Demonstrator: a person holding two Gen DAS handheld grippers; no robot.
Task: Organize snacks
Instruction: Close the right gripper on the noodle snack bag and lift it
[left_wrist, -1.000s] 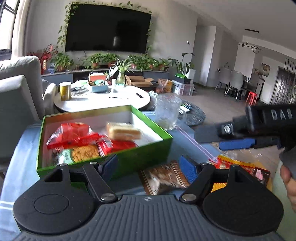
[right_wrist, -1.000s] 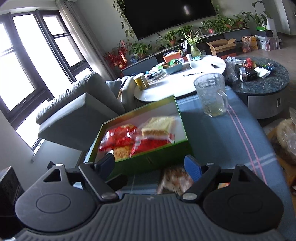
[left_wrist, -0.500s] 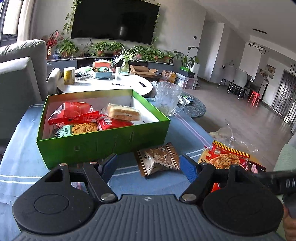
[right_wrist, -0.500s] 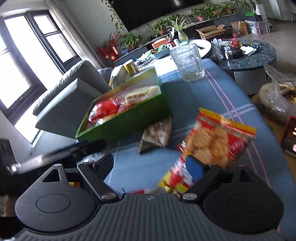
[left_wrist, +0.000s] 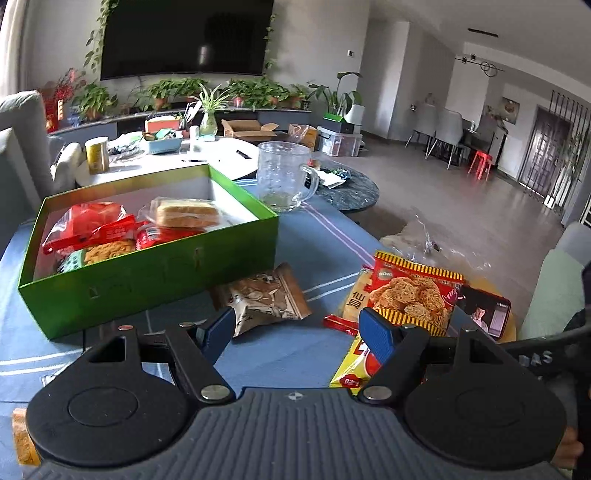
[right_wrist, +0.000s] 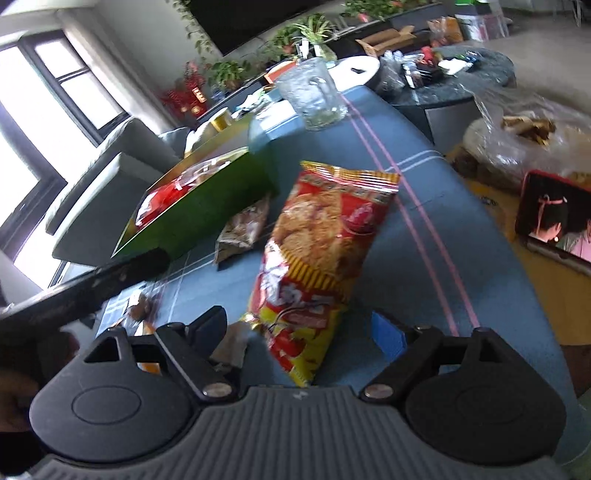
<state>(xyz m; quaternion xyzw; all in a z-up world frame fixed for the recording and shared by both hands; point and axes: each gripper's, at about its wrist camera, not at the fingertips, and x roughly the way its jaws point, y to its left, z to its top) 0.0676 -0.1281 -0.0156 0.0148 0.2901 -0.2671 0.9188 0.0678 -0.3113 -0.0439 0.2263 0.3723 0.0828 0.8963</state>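
Note:
A green box (left_wrist: 155, 273) on the blue tablecloth holds several snack packs: red bags, a cookie pack and a wrapped bread slice (left_wrist: 186, 214). A brown snack packet (left_wrist: 264, 299) lies in front of the box. A red and yellow cracker bag (left_wrist: 410, 295) lies to its right. My left gripper (left_wrist: 299, 332) is open, hovering near the brown packet. My right gripper (right_wrist: 299, 330) is open with the cracker bag (right_wrist: 321, 251) between its fingers, not clamped. The box (right_wrist: 207, 206) and brown packet (right_wrist: 243, 229) lie beyond it.
A glass mug (left_wrist: 284, 177) stands behind the box, near the table's right edge. A phone (left_wrist: 484, 310) playing video lies at the right on a yellow surface. A clear plastic bag (right_wrist: 524, 136) sits beyond the table edge. A sofa (right_wrist: 99, 184) is at the left.
My right gripper swung right and down from the box to the cracker bag, which now lies between its fingers. My left gripper pulled back a little from the box.

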